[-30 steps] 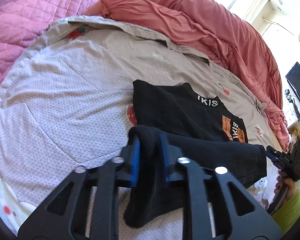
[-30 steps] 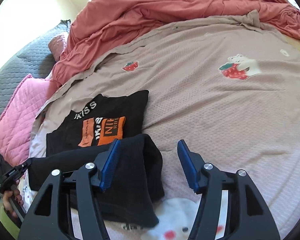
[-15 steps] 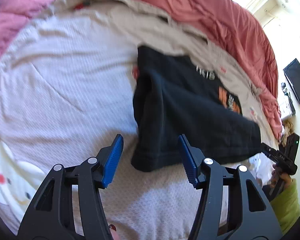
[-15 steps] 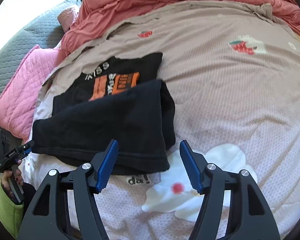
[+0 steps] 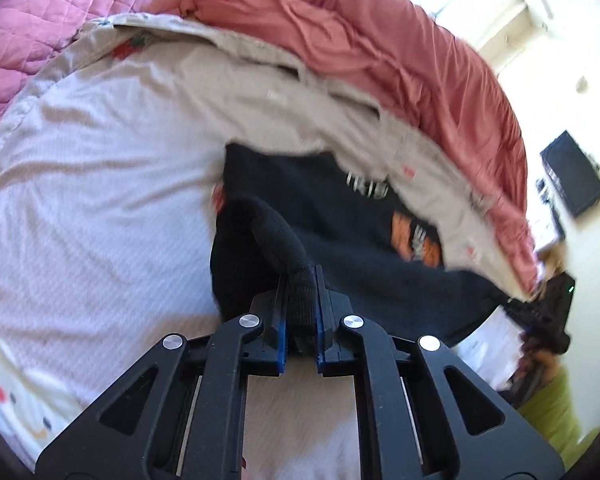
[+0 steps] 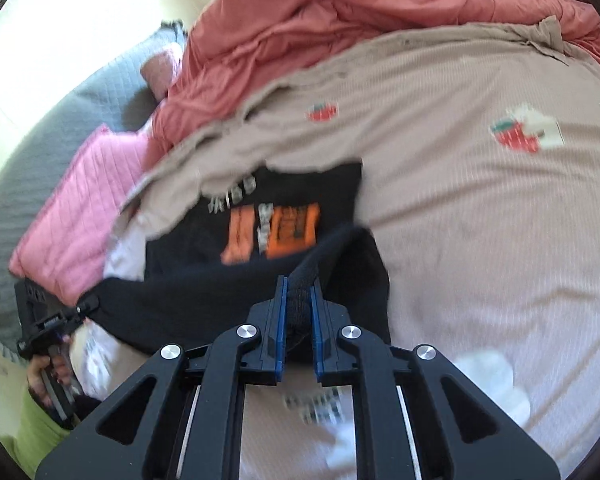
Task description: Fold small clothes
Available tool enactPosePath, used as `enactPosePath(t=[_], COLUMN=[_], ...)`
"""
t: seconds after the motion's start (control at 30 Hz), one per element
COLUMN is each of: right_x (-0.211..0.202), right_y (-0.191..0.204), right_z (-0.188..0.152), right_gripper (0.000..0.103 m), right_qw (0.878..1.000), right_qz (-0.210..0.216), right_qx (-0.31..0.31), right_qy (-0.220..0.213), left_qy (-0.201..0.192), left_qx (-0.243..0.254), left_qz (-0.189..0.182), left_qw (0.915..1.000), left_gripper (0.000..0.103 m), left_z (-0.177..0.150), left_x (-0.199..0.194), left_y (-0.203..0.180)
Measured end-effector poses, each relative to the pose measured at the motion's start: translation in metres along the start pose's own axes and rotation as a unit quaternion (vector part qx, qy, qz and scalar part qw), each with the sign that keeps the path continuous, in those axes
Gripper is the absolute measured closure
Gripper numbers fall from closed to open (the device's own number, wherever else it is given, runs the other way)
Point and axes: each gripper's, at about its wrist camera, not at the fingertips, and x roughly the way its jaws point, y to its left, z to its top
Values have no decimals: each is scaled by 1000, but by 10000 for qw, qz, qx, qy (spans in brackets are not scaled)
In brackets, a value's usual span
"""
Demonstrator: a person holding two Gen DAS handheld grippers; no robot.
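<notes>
A small black T-shirt (image 5: 340, 216) with an orange and white print lies on the beige bedsheet (image 5: 100, 168), its near part folded over. My left gripper (image 5: 299, 280) is shut on a bunched near corner of the shirt. In the right wrist view the same shirt (image 6: 260, 240) shows its orange print, and my right gripper (image 6: 299, 284) is shut on the shirt's other near corner. Each gripper also shows at the far end of the shirt in the other view: the right one (image 5: 540, 304) and the left one (image 6: 60, 316).
A rumpled red duvet (image 5: 380, 40) lies along the far side of the bed. A pink quilted pillow (image 5: 40, 20) is at the left, with a grey quilt (image 6: 40, 160) beside it. A dark screen (image 5: 572, 172) hangs on the wall to the right.
Half a second ago both grippers were open over the folded shirt edge. Now each has shut on a near corner of the shirt and the fabric is pulled up.
</notes>
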Motion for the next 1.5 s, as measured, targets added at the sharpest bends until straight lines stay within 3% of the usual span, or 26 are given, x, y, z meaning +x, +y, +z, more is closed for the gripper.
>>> enactPosePath(t=[0.23, 0.33, 0.43, 0.53, 0.63, 0.67, 0.73, 0.77, 0.83, 0.97, 1.1, 1.23, 1.33, 1.5], right_x=[28, 47, 67, 79, 66, 60, 49, 46, 42, 42, 68, 125, 154, 184], right_y=[1, -8, -14, -18, -22, -21, -11, -6, 10, 43, 69, 99, 118, 142], right_z=[56, 71, 76, 73, 69, 67, 60, 56, 47, 24, 1, -19, -11, 29], right_gripper=[93, 93, 92, 72, 56, 54, 48, 43, 43, 34, 34, 36, 39, 42], right_qw=[9993, 9983, 9972, 9945, 9925, 9913, 9889, 9884, 9880, 9864, 9830, 9543, 9433, 9530], right_qz=[-204, -463, -721, -1045, -1076, -1129, -1261, -1288, -1301, -1180, -1013, -1321, -1387, -1156], right_qx=[-37, 161, 103, 57, 323, 315, 121, 19, -283, -968, -1529, -2478, -2779, -2635], right_qy=[-303, -317, -173, -98, -487, -603, -774, -811, -783, -605, 77, 1023, 1169, 949], left_qy=[-270, -335, -282, -135, -211, -230, -363, -463, -616, -634, -564, -642, -732, -999], left_qx=[-113, -355, -291, -311, -79, -7, 244, 407, 739, 931, 898, 964, 866, 707], left_qz=[152, 222, 373, 475, 538, 561, 712, 861, 1001, 901, 771, 669, 647, 730], left_qw=[9995, 9986, 9985, 9983, 9983, 9982, 9965, 9944, 9903, 9895, 9914, 9910, 9914, 9898], left_gripper=[99, 99, 99, 97, 88, 85, 66, 63, 61, 58, 56, 53, 52, 47], left_z=[46, 53, 47, 48, 56, 57, 59, 59, 60, 58, 53, 52, 54, 62], left_x=[28, 49, 68, 83, 78, 76, 69, 66, 60, 53, 52, 46, 40, 26], left_y=[-2, 11, 22, 32, 25, 22, 12, 7, -5, -22, -30, -37, -35, -25])
